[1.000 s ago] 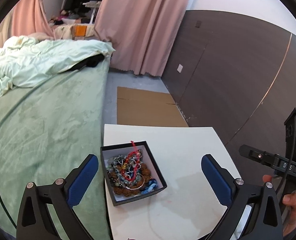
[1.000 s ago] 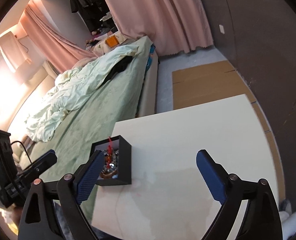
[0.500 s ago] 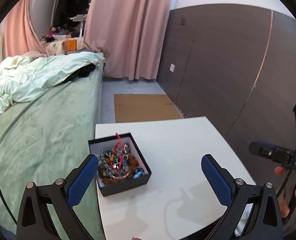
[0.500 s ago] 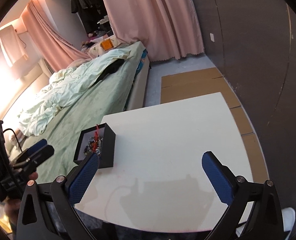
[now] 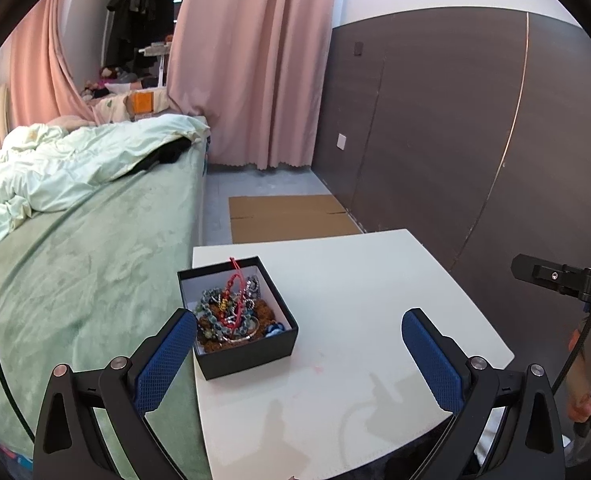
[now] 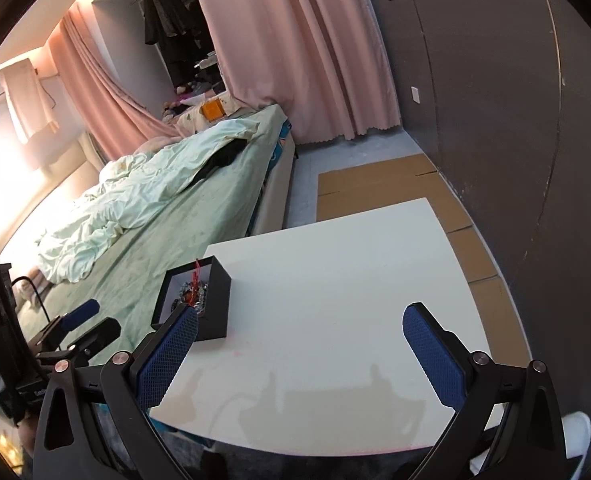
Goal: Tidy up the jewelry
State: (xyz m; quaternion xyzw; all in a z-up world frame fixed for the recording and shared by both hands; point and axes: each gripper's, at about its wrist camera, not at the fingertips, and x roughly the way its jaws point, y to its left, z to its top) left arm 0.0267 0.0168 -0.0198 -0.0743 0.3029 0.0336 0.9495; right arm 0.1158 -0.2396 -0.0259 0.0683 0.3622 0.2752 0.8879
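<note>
A small black box [image 5: 251, 352] with a white inside stands near the left edge of a white table [image 5: 359, 304]. It holds a tangled heap of jewelry [image 5: 231, 316]: bead bracelets, a red cord, a metal bangle. My left gripper [image 5: 299, 356] is open and empty, raised above the table's near side, its left finger beside the box. My right gripper [image 6: 299, 352] is open and empty, raised over the table's near edge. The box [image 6: 211, 304] lies ahead and left of it. Each gripper shows at the edge of the other's view.
A bed with a green cover [image 5: 75, 264] and a rumpled pale quilt [image 5: 67, 164] runs along the table's left side. A dark panelled wall [image 5: 455, 128] stands to the right. Flat cardboard [image 5: 287, 216] lies on the floor beyond the table, before pink curtains [image 5: 255, 60].
Both grippers have pulled back and risen from the table, so more of the room shows. The box and jewelry have not moved. Both grippers stay open.
</note>
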